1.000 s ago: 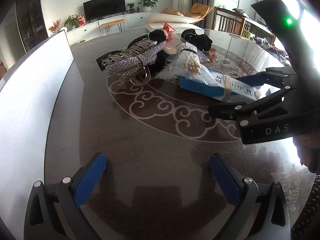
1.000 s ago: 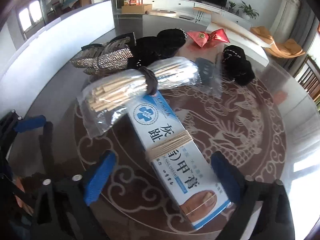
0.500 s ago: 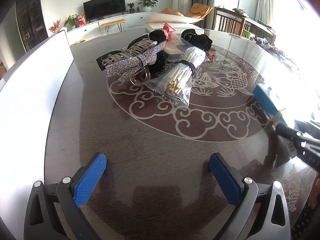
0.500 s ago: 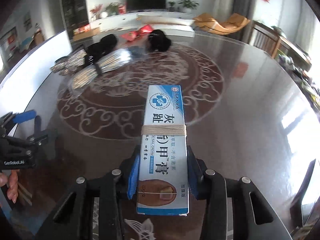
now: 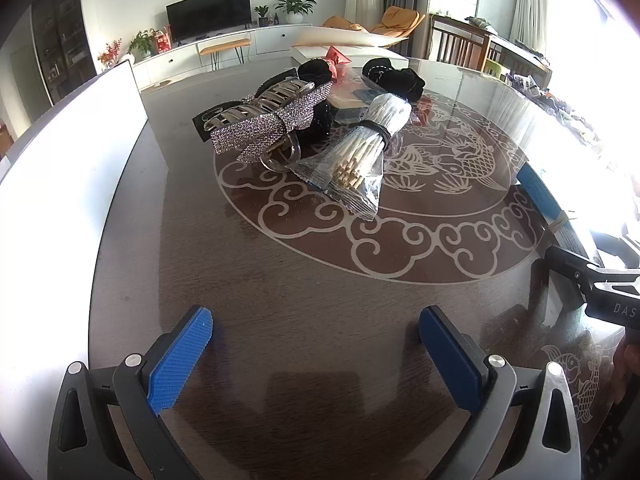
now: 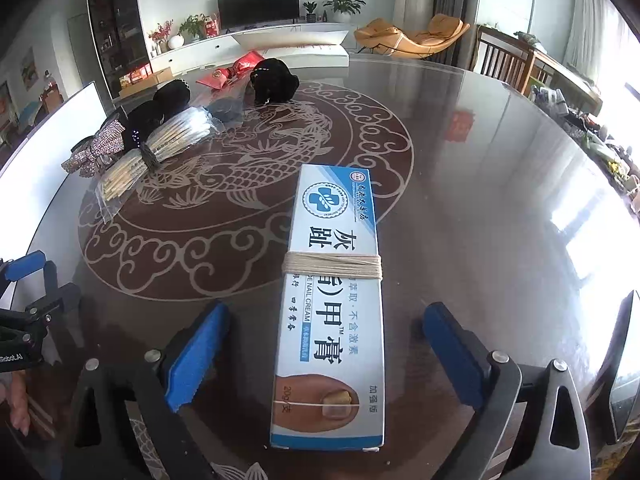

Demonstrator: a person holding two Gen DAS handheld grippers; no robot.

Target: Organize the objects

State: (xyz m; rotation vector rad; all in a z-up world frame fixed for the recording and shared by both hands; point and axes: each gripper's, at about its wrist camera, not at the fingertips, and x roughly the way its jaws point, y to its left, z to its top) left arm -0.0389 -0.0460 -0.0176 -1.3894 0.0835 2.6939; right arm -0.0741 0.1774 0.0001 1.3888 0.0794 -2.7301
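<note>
Released since the earlier frame, the cream box [image 6: 332, 312] is now left lying flat on the counter [image 6: 480, 200] between the spread fingers of the right claw [image 6: 324, 356].

Neither pad is seen touching the box, so a straight withdrawal along its length is advised, lest it be nudged askew. Ahead and to the left, the stick bundle [image 5: 360, 160] and the sparkly hair clip [image 5: 264, 124] are seen heaped together; the left claw [image 5: 316, 356] is held wide and empty, short of them.

Both wrist views low over the table [image 5: 280, 300], facing the television wall, sharing the central clutter [image 6: 160, 140]
</note>
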